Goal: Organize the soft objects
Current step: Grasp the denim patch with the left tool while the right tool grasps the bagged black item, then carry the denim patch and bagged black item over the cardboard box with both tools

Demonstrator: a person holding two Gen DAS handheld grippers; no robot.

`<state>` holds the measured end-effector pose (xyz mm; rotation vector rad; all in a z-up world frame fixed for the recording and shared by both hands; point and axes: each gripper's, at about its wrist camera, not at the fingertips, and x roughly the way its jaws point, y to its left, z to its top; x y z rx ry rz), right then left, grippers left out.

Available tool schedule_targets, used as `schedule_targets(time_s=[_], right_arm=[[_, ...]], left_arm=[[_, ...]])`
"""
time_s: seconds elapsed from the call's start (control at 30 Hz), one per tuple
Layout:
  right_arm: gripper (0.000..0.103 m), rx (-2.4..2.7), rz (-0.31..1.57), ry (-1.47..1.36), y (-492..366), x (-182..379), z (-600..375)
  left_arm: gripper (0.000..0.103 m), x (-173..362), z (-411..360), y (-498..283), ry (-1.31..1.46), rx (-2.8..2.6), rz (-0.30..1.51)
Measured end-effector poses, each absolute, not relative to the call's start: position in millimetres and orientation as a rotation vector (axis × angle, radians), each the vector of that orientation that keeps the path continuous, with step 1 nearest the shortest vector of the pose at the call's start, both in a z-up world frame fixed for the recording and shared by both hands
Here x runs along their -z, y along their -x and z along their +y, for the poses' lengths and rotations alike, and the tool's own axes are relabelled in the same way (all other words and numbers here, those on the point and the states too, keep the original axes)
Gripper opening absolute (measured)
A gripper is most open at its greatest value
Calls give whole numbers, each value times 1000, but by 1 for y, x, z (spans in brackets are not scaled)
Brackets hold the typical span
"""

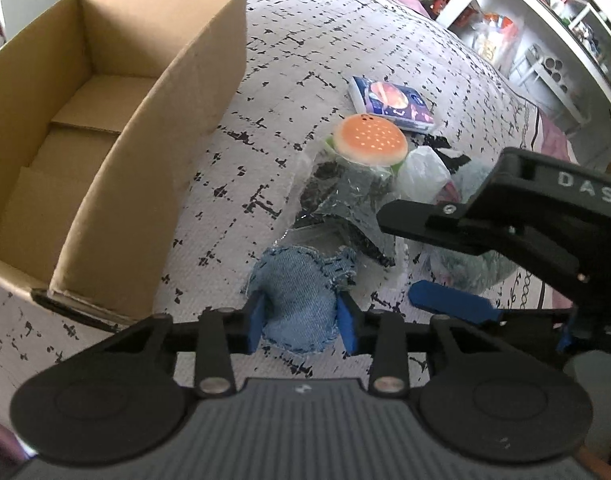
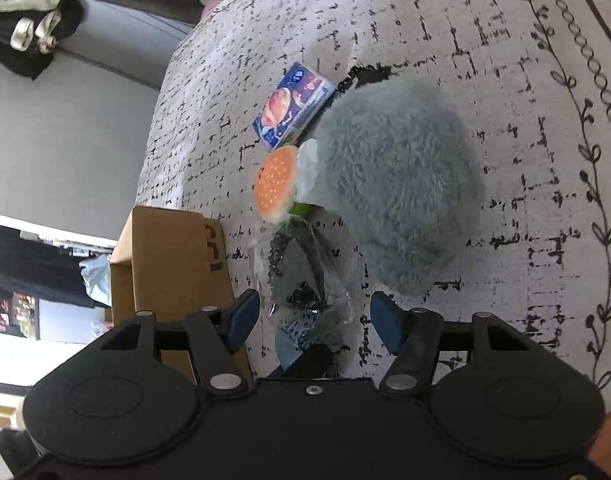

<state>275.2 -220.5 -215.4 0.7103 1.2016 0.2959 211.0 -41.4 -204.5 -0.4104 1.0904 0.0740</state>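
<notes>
My left gripper (image 1: 303, 322) is shut on a blue denim pouch (image 1: 301, 300), low over the patterned bedspread. An open cardboard box (image 1: 105, 128) stands to its left. A burger-shaped squishy (image 1: 369, 140), a clear bag with dark cloth (image 1: 341, 196), a white plastic piece (image 1: 423, 176) and a blue packet (image 1: 391, 102) lie beyond. My right gripper (image 2: 315, 314) is open above the clear bag (image 2: 305, 276), next to a grey fluffy ball (image 2: 397, 184). The right gripper also shows in the left wrist view (image 1: 437, 264).
The box corner (image 2: 173, 264) is at the right gripper's left. The burger squishy (image 2: 275, 184) and blue packet (image 2: 291, 106) lie ahead. White shelves (image 1: 545, 40) stand past the bed's far edge. A grey sofa with clothes (image 2: 33, 32) is off the bed.
</notes>
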Motion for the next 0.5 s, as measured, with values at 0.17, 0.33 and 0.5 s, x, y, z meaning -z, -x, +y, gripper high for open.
schedule_targets(time_s=[0.17, 0.33, 0.5], right_arm=[[61, -297, 1179, -722, -279, 218, -216], [31, -302, 1211, -713, -285, 227, -210], [13, -328, 1203, -714, -279, 223, -212]], left_arm=[[34, 203, -37, -211, 442, -68, 1088], [34, 204, -35, -211, 455, -62, 1088], [33, 200, -37, -209, 459, -45, 1086]])
